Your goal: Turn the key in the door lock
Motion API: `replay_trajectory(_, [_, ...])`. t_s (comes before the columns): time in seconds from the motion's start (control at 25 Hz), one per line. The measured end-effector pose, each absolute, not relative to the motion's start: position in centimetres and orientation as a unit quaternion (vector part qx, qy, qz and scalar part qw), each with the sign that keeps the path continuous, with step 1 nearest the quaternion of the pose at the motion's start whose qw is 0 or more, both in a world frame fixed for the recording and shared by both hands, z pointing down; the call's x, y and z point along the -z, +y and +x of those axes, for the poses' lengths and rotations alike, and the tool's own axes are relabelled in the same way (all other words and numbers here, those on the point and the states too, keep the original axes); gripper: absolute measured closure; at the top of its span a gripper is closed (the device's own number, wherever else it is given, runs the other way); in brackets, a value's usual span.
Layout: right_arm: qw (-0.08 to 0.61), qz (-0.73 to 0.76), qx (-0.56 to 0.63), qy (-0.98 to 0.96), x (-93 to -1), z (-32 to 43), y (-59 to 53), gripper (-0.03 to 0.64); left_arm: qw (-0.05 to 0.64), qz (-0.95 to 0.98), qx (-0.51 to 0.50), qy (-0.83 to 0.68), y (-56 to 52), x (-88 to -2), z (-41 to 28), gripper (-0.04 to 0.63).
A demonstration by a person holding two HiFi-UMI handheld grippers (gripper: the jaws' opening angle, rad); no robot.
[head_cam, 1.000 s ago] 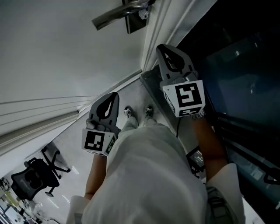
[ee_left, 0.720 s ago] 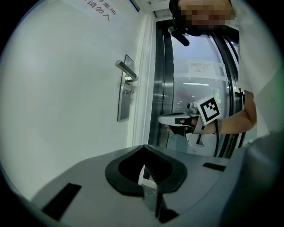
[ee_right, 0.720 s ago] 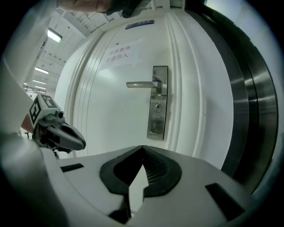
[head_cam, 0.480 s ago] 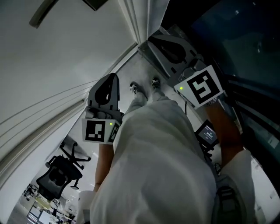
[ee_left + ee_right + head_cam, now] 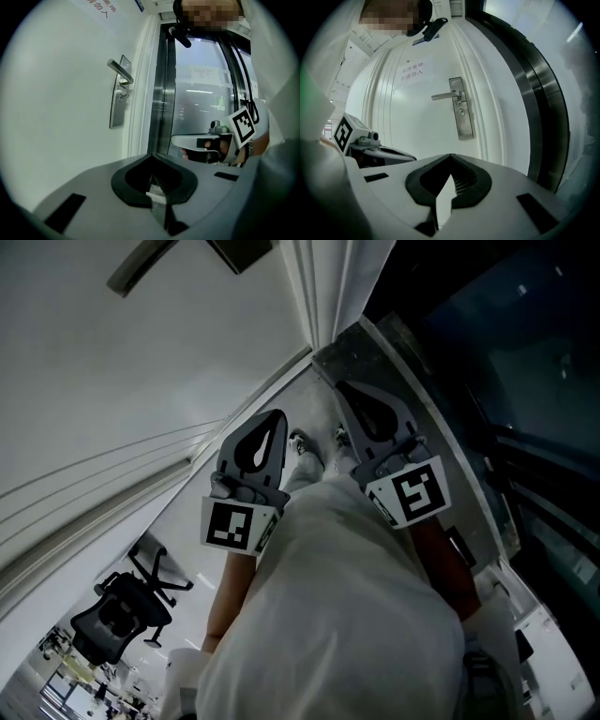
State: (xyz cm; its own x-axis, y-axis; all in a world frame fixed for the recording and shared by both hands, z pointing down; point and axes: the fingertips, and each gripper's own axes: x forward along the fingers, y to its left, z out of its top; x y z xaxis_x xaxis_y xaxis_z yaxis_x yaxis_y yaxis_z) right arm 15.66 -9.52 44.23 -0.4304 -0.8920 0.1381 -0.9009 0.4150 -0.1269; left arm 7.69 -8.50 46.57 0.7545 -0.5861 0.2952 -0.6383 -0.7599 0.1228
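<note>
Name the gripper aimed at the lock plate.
The right gripper: the silver lock plate stands straight beyond its jaws; from the left gripper it lies off to one side.

A pale floor (image 5: 187, 549) stretches away to the left, where a black office chair (image 5: 112, 615) stands well back. To the right, dark glass (image 5: 534, 343) sits in a metal frame (image 5: 161, 93) and reflects strip lights (image 5: 201, 91).

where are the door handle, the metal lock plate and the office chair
door handle (image 5: 445, 96): right gripper view, middle of the lever
lock plate (image 5: 465, 127): right gripper view, bare lower part of the plate
office chair (image 5: 105, 620): head view, on its dark seat
</note>
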Motion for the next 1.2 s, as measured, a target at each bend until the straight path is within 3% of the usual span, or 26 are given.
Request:
replay_trajectory(0.72, [0.041,0.459,-0.134,-0.877,-46.3,10.1,-7.0,0.614,0.122,0.918,-0.134,-0.352,-7.8,-48.1,5.6,0.589])
replay_trajectory(0.96, [0.080,0.317,-0.110,-0.939,-45.6,5.0,-4.2,0.614,0.158,0.891,-0.159,-0.394,-9.6,-48.8,3.4,0.589])
replay_trajectory(1.2, [0.147,0.148,-0.108,-0.972,-46.0,-2.2,1.6,0.614,0.142,0.881,-0.161,-0.423,-13.6,-48.1,0.1,0.589])
